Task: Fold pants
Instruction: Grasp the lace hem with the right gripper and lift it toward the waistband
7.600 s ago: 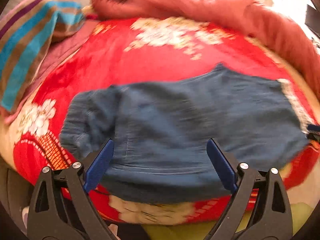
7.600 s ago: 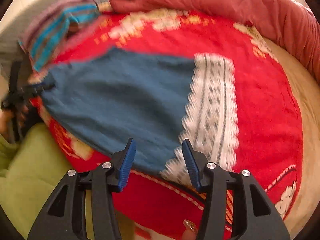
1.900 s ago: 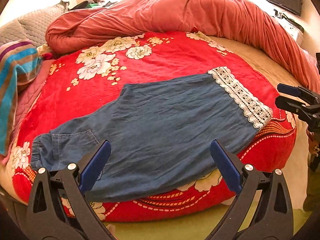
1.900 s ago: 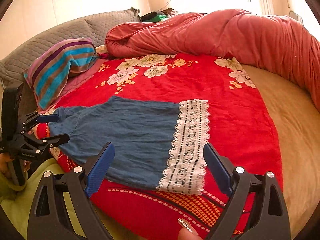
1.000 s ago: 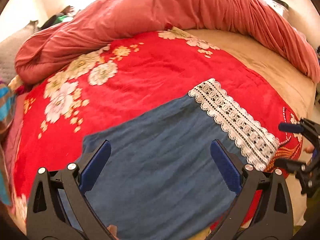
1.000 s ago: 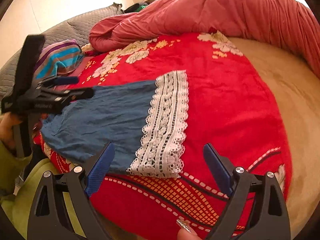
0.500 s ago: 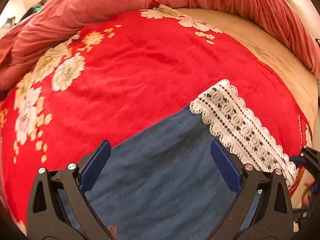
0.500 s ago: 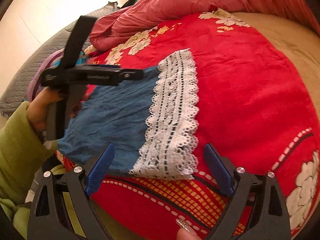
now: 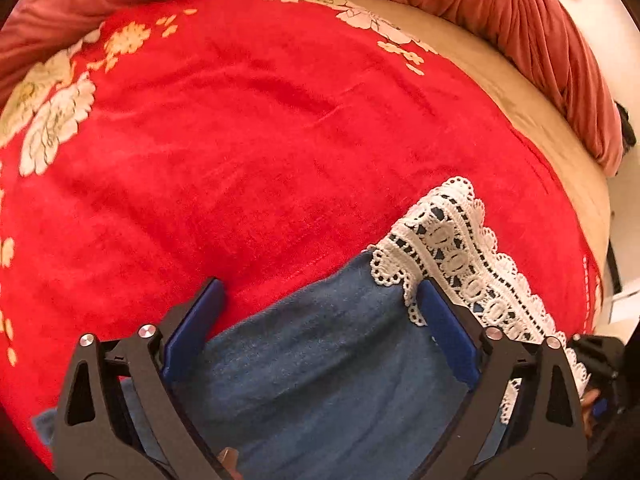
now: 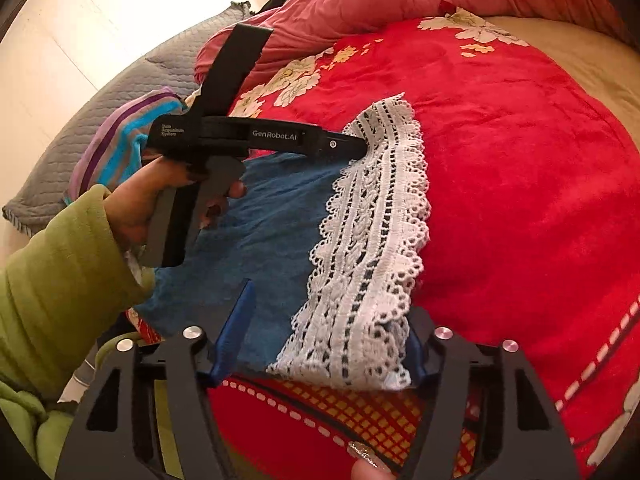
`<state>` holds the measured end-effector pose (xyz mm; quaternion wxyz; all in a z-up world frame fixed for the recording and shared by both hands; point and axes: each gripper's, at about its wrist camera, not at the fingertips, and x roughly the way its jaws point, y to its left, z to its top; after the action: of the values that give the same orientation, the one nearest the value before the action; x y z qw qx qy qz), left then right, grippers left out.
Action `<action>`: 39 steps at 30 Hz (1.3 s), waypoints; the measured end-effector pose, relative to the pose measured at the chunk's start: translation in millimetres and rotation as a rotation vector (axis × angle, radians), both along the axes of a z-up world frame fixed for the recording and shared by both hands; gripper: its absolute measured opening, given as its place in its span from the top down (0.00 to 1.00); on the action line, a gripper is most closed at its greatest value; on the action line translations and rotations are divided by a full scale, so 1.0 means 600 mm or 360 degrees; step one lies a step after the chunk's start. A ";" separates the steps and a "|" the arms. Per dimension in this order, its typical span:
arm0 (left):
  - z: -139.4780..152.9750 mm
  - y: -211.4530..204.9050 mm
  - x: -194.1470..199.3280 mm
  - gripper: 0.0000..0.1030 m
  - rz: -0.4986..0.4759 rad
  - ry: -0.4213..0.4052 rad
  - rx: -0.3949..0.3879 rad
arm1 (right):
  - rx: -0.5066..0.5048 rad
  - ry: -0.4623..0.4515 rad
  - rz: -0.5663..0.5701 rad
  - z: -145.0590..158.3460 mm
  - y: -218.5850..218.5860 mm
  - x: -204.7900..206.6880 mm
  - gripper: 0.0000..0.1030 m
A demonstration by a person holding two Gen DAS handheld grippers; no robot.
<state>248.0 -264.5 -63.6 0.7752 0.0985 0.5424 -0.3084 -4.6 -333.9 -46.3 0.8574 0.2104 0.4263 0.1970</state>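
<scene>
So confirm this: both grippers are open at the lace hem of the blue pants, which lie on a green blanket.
Not quite: the blanket is red with pale flowers, not green; the left wrist view shows it plainly. The rest holds: the left gripper and the right gripper are both open at the lace hem of the blue pants.

Soft matt blue denim-like cloth forms the pants [image 9: 328, 364], edged with openwork white lace trim [image 10: 368, 248] between the right gripper's [image 10: 324, 334] matt black plastic arms. Beyond the left gripper [image 9: 320, 320], with blue pads and shiny metal screws, spreads a plush red blanket [image 9: 248, 140].
</scene>
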 end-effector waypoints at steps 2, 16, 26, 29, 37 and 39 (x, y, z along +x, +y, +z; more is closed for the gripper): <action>0.003 -0.002 -0.003 0.31 -0.0006 0.0006 -0.0032 | -0.0004 0.0009 -0.0007 -0.002 -0.001 0.004 0.54; 0.049 0.028 -0.053 0.92 -0.0107 -0.0154 -0.0301 | -0.0116 -0.0058 0.0069 0.058 0.040 0.020 0.78; 0.119 0.158 -0.068 0.92 0.0073 -0.0286 -0.0535 | -0.0202 -0.0225 0.0329 0.137 0.166 0.039 0.78; 0.122 0.198 -0.079 0.88 0.0171 -0.0409 -0.0442 | -0.0232 -0.0200 0.0422 0.133 0.214 0.056 0.78; 0.093 0.364 -0.083 0.85 0.0623 -0.0325 -0.0573 | -0.0440 -0.0146 0.0629 0.101 0.343 0.062 0.78; 0.095 0.413 -0.100 0.79 0.0741 -0.0308 -0.0653 | -0.0484 -0.0159 0.0681 0.098 0.371 0.057 0.78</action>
<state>188.3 -16.9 -6.6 0.8765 -0.1577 0.4008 -0.2150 29.8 -111.3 12.6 0.8381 -0.0259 0.4429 0.3175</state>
